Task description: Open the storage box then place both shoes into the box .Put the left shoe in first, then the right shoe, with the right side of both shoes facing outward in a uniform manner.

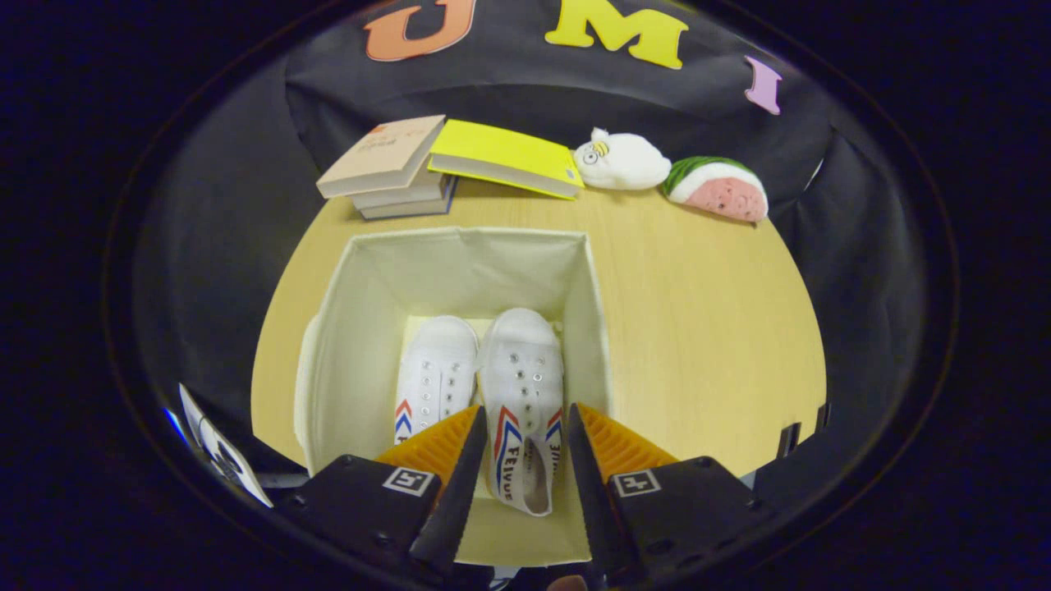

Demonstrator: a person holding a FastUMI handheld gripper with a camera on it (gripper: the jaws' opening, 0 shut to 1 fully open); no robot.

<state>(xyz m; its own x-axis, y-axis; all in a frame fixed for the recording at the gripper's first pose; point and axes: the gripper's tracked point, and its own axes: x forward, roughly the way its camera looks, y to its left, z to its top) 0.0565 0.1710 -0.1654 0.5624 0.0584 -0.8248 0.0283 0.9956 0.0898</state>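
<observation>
Inspector: Claw [523, 431] jaws stand parted around the heel of the right shoe [522, 386], not visibly pressing. Both shoes lie inside the open storage box [328, 345], the left shoe [435, 373] alongside.

Assessor: Risks?

Inspector: Withdrawing carelessly could snag the heel and tip the shoe, or catch the box's soft wall.

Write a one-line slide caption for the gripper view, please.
Gripper open around the heel of the right shoe beside the left shoe inside the open storage box.
</observation>
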